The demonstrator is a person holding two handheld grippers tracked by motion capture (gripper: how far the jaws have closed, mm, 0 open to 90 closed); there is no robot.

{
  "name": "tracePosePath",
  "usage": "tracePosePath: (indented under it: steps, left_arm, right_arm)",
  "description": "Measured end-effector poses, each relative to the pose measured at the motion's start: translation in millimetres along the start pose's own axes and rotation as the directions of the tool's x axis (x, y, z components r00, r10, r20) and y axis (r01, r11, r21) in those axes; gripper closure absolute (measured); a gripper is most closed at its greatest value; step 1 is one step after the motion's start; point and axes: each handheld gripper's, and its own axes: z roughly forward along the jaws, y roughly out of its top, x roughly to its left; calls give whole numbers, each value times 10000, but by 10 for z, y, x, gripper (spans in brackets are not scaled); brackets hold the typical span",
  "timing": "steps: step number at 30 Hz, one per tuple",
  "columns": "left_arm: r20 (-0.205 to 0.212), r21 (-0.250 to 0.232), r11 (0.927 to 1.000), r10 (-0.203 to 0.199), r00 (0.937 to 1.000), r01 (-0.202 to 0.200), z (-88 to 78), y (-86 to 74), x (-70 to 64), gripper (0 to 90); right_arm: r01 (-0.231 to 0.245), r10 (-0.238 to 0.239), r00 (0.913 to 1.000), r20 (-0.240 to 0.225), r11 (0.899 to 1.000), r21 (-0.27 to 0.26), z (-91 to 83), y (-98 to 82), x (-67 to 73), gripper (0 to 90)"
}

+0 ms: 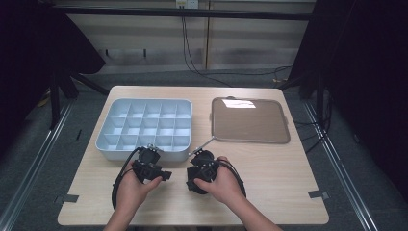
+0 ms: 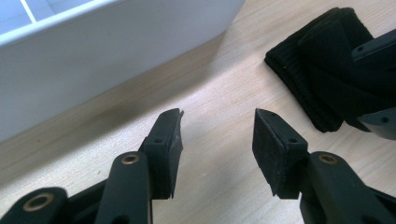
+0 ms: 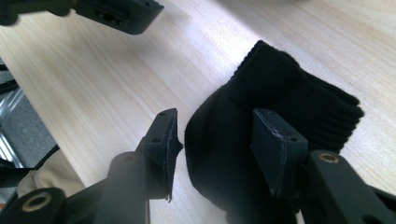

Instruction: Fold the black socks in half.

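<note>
Right gripper [image 3: 217, 140], near the tabletop's [image 1: 269, 168] front edge, has its jaws partly open around a folded black knit cloth [image 3: 280, 102], not pinching it. Left gripper [image 2: 217, 135] beside it stands half open, empty, just before a pale compartment tray [image 1: 144, 126]. A brown flat tray [image 1: 250, 120] lies toward the far right corner; grey floor and dark curtains surround.

No legible text or labels anywhere.
</note>
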Motion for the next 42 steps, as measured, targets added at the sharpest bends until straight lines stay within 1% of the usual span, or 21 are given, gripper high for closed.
tracePosePath:
  steps: [5, 7, 8, 9, 13, 15, 17, 19, 20, 23, 26, 29, 30, 31, 34, 35, 36, 39, 40, 41, 42]
  left_arm:
    - [25, -26, 10000, -10, 10000, 10, 3, 4, -5, 522]
    - [-2, 16, 10000, 42, 10000, -42, 7, 3, -5, 522]
    - [19, 103, 9999, 63, 10000, -63, 13, 3, -3, 522]
    - [26, 81, 10000, 8, 10000, -8, 19, 3, -5, 522]
    - [57, 125, 9999, 56, 10000, -57, 24, 5, -3, 520]
    - [71, 128, 9999, 86, 9999, -87, 29, 6, -2, 519]
    - [74, 131, 9999, 72, 9999, -73, 33, 6, -4, 518]
    - [93, 138, 9999, 56, 9999, -58, 41, 6, -6, 518]
    - [88, 150, 9999, 43, 10000, -45, 41, 7, -7, 517]
    - [88, 151, 9999, 62, 9999, -64, 42, 12, -4, 518]
    - [74, 166, 9998, 68, 9999, -69, 42, 10, 0, 518]
    - [71, 166, 9998, 77, 9999, -79, 39, 9, 6, 517]
    - [43, 108, 9999, -11, 10000, 11, 35, 8, 6, 517]
    - [43, 108, 9999, -11, 10000, 11, 35, 8, 6, 515]
    - [84, 71, 10000, -21, 10000, 20, 22, 13, 9, 505]
    - [84, 71, 10000, -21, 10000, 20, 22, 13, 9, 502]
    - [125, 18, 9999, -100, 9999, 100, 24, 13, 3, 493]
    - [148, -14, 9999, -160, 9998, 160, 26, 14, 2, 483]
    - [170, -33, 9998, -188, 9997, 188, 27, 17, 4, 480]
    - [170, -33, 9998, -188, 9997, 188, 27, 17, 4, 474]
    - [244, -81, 9996, -286, 9993, 288, 28, 23, -2, 466]
  right_arm:
    - [10, -10, 10000, -40, 10000, -33, -71, 26, -10, 499]
    - [-76, 76, 9999, -80, 10000, -55, -130, 46, -17, 496]
    - [-39, 38, 10000, -48, 10000, -69, -142, 50, -21, 496]
    - [-30, 30, 10000, -34, 10000, -65, -153, 55, -26, 496]
    - [-65, 65, 10000, -47, 9999, -87, -188, 66, -50, 496]
    - [-138, 138, 9999, -8, 9996, -250, -237, 79, -83, 498]
    - [-161, 162, 9999, 30, 9994, -295, -255, 84, -96, 500]
    - [-262, 265, 9996, 101, 9993, -269, -290, 83, -134, 547]
    - [-280, 282, 9995, 114, 9994, -208, -288, 79, -141, 563]
    - [-281, 281, 9996, -8, 9996, -74, -259, 64, -131, 572]
    - [-192, 190, 9997, -123, 9997, -144, -232, 63, -100, 568]
    - [-189, 188, 9996, -199, 9998, -65, -217, 72, -68, 575]
    - [-78, 78, 9999, -117, 10000, 18, -180, 75, -38, 585]
    - [-78, 78, 9999, -117, 10000, 18, -180, 75, -38, 585]
    - [85, -82, 9999, -130, 9998, 193, -65, 62, -11, 575]
    - [85, -82, 9999, -130, 9998, 193, -65, 62, -11, 575]
    - [161, -158, 9998, -100, 9995, 264, -2, 45, -6, 570]
    - [241, -242, 9997, 20, 9992, 308, 52, 26, 5, 567]
    - [292, -298, 9994, 190, 9991, 303, 82, 14, 29, 565]
    - [292, -298, 9994, 190, 9991, 303, 82, 14, 29, 565]
    - [355, -363, 9990, 278, 9989, 293, 93, 12, 43, 554]
